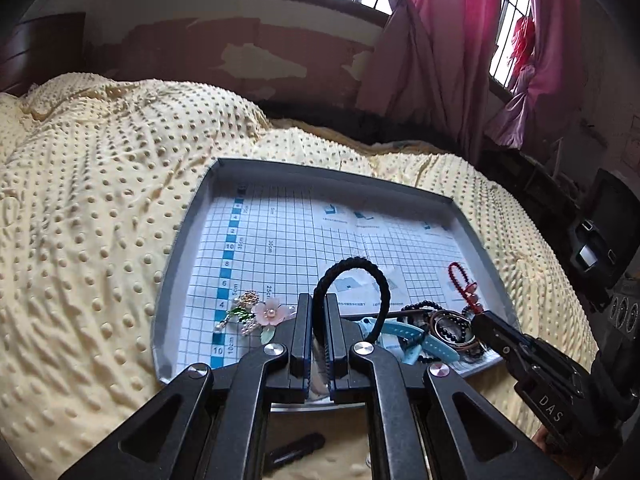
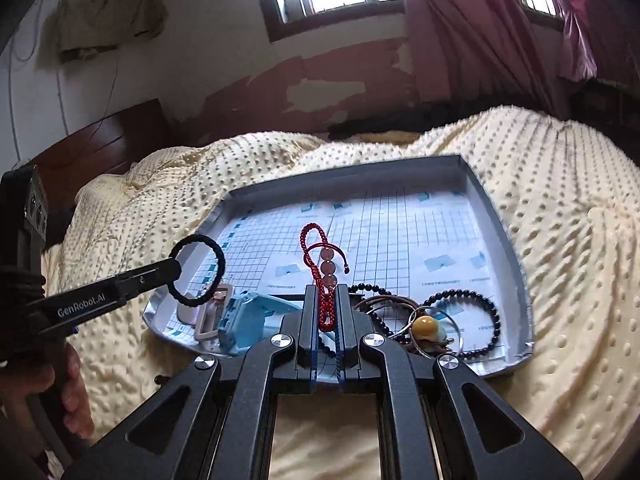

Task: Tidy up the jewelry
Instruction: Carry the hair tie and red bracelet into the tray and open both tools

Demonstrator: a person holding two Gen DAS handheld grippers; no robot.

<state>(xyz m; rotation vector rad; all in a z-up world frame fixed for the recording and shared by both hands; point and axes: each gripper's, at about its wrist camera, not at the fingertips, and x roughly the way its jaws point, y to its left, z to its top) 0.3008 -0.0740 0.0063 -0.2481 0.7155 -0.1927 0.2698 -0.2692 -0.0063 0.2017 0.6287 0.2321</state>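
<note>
My left gripper (image 1: 319,304) is shut on a black braided hair tie (image 1: 352,276), held above the near edge of a grey tray (image 1: 208,188) lined with grid paper. In the right wrist view the same hair tie (image 2: 196,270) sticks out of the left gripper (image 2: 176,270) at the left. My right gripper (image 2: 327,296) is shut on a red cord bracelet (image 2: 320,256) with pink beads, lifted over the tray (image 2: 468,168). A flower brooch (image 1: 260,314), a blue watch strap (image 1: 408,334), a black bead bracelet (image 2: 476,320) and a yellow pendant (image 2: 426,326) lie in the tray.
The tray rests on a cream dotted blanket (image 1: 100,200) covering a bed. A dark wooden headboard (image 2: 100,144) stands at the left, pink curtains (image 1: 460,60) and a window at the back. A person's hand (image 2: 60,392) holds the left gripper's handle.
</note>
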